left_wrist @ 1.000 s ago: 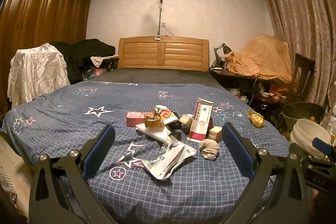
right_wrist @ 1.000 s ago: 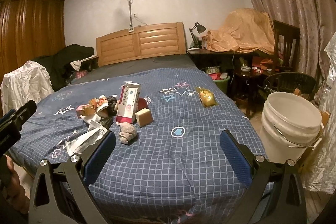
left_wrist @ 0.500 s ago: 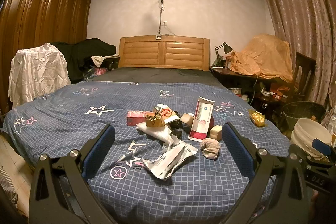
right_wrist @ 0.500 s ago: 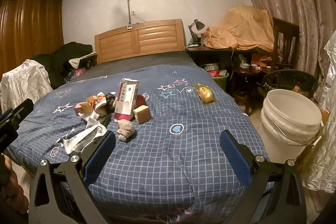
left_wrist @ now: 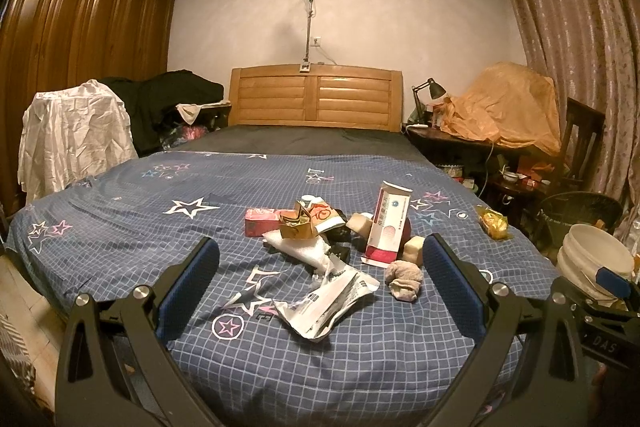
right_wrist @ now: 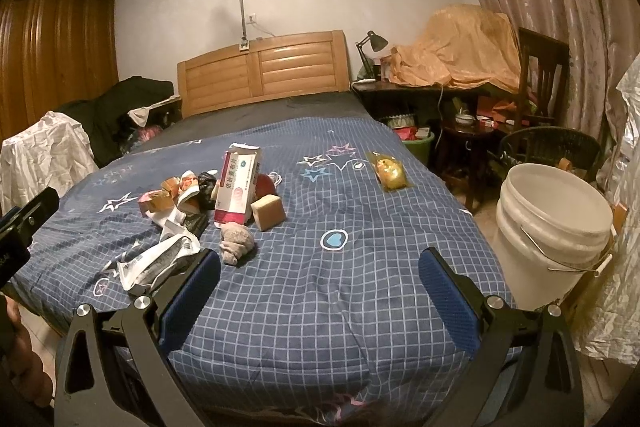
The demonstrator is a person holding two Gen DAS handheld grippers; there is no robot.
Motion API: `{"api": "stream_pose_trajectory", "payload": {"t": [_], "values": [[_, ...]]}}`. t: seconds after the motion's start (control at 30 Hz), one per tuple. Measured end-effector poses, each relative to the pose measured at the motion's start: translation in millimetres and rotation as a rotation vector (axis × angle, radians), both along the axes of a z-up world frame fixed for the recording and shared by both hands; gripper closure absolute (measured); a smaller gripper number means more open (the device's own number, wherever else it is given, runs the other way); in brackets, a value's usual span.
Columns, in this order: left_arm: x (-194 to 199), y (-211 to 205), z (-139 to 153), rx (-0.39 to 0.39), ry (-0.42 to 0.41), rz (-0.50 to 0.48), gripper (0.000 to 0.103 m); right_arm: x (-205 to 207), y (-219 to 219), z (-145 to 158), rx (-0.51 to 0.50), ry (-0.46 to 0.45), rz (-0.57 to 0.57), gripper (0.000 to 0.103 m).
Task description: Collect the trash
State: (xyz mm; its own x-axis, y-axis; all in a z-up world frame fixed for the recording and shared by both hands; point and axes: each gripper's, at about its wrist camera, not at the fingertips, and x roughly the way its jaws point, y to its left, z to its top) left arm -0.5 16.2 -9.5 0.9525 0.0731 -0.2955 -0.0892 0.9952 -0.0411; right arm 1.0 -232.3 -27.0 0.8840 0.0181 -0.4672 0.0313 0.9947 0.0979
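Both tongs stand spread wide and carry nothing: the left gripper (left_wrist: pixel 320 283) is held over the near edge of the bed (left_wrist: pixel 120 227), its blue pads framing the litter, and the right gripper (right_wrist: pixel 319 291) is held further right, over bare quilt, with the white bucket (right_wrist: pixel 552 227) on the floor just beside the bed's right edge. Nearest the left gripper lies a crumpled silver wrapper (left_wrist: pixel 328 303), and just right of it a balled grey-pink sock or rag (left_wrist: pixel 404 279). Beyond these sit a tan block (left_wrist: pixel 414 249), an upright pink-and-white medicine box (left_wrist: pixel 388 223), a white plastic bag (left_wrist: pixel 296 247), a gold foil piece (left_wrist: pixel 298 225) and a flat pink box (left_wrist: pixel 260 221), all bunched together near the middle of the quilt. A yellow packet (right_wrist: pixel 390 171) lies apart, toward the far right. Judging from this, collection has barely begun: everything seen remains on the bed, the bucket's inside cannot be seen, and each piece is yet to be gripped and carried right to the bucket
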Motion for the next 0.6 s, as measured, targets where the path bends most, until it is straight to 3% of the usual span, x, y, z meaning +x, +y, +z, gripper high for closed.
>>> {"api": "stream_pose_trajectory", "payload": {"t": [0.6], "values": [[4.9, -1.9, -1.9, 0.035, 0.038, 0.055, 0.005, 0.3, -0.6, -1.0, 0.001, 0.0, -0.001, 0.004]]}}
